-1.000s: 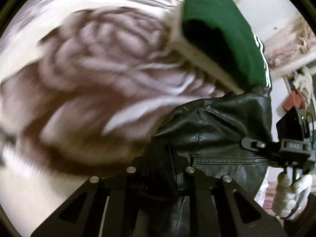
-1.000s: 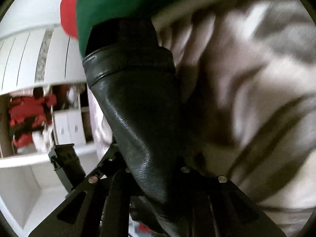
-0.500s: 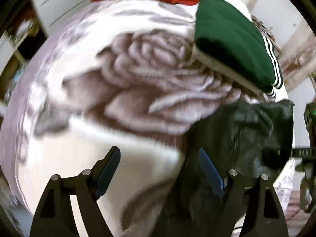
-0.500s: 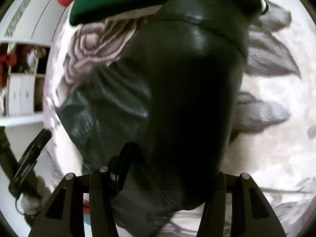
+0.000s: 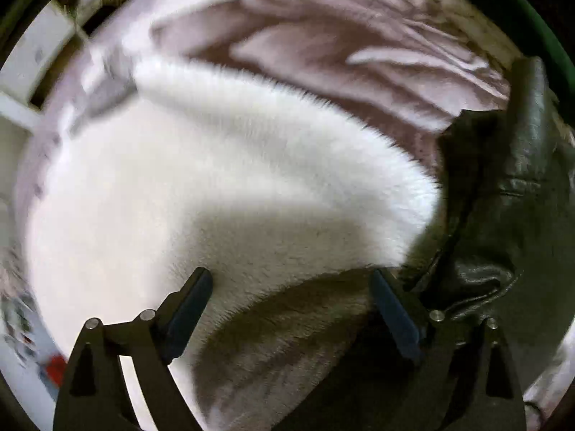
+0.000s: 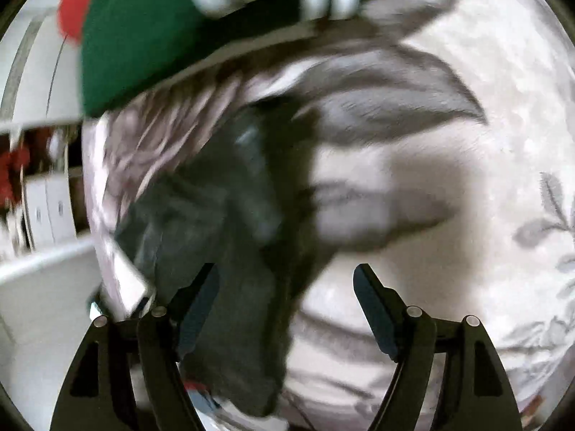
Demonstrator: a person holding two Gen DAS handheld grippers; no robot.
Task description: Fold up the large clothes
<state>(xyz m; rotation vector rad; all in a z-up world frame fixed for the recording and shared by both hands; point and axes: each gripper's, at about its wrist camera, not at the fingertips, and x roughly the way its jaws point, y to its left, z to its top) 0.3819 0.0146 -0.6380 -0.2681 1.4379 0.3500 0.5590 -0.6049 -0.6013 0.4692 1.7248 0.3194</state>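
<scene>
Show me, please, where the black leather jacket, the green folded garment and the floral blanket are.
black leather jacket [image 5: 510, 215], left wrist view, creased leather panel.
green folded garment [image 6: 143, 36], right wrist view, top face.
floral blanket [image 6: 485, 72], right wrist view, bare pale patch.

A rose-patterned blanket [image 6: 467, 82] carries a black leather jacket [image 5: 510, 215] and folded green garment [image 6: 143, 36].

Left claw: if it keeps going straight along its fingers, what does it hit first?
Most likely the fluffy white and brown rose-print blanket, which fills the view ahead of the opening left claw. The black leather jacket lies off to its right. Depth is unclear.
</scene>
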